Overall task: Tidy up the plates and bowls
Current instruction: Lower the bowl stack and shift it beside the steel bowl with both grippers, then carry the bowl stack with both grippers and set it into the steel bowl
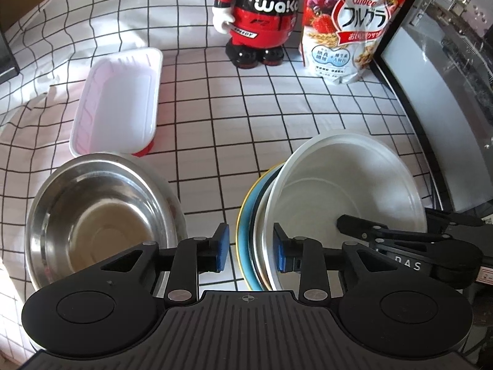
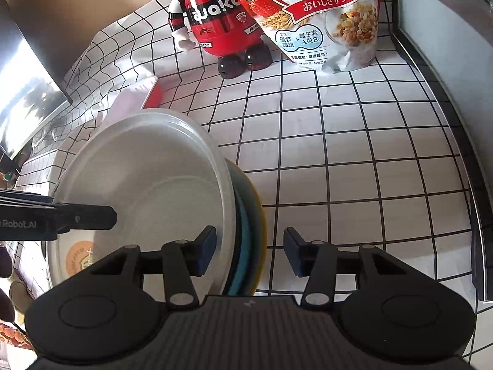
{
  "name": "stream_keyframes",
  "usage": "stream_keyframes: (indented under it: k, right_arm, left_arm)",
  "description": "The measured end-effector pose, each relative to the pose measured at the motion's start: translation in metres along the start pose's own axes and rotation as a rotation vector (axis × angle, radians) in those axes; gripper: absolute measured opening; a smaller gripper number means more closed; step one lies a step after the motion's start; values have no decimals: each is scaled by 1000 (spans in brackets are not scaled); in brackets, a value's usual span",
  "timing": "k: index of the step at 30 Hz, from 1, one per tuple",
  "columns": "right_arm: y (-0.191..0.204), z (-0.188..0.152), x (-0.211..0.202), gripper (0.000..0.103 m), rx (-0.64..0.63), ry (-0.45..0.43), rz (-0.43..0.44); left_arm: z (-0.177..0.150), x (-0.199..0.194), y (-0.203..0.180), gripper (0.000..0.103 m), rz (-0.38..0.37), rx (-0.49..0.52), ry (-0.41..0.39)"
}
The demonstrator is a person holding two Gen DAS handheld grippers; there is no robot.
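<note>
A stack of a white bowl, a metal dish and a blue plate with yellow rim sits on the checked cloth. My left gripper is open, its pads either side of the stack's left rims, not clamped. A steel bowl lies to its left. In the right wrist view, my right gripper is open, straddling the right rims of the white bowl and blue-yellow plate. The left gripper's finger reaches in over the bowl.
A white-pink rectangular tray lies at the back left. A red toy figure and a cereal bag stand at the back. A dark-edged appliance borders the right side. A monitor stands at the left.
</note>
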State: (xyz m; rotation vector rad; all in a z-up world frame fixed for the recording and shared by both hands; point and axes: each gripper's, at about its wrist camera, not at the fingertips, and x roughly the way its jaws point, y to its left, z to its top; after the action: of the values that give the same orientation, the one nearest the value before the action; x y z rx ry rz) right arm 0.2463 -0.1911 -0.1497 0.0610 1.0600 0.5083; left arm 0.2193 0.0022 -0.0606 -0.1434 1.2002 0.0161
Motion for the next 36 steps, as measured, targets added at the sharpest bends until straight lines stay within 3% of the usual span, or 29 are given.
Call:
stream_keyframes:
  k: [9,16,21,24,30,33,36]
  right_arm:
    - [0,2,2,48,17,25,7]
    - [-4,7,10,48,70,67,79]
    - [-16,10,17,49,131,104,145]
    - [-20,8,27,51,204,174,225]
    - [-18,6,28,51,221,178,232]
    - [-19,5,28,52,221,181,238]
    - [-20,5,29,51,229,183,242]
  left_arm:
    - [6,22,13,32,-75,-53,84]
    - [5,30,12,30,-81,-41,97]
    - [6,33,5,37,-73,-18,99]
    - [7,34,2,42,-66,-9,107]
    - [8,34,-2,44,-49,13,110]
    - [9,34,-5,54,-54,27,116]
    - [10,37,-9,53,-32,43,122]
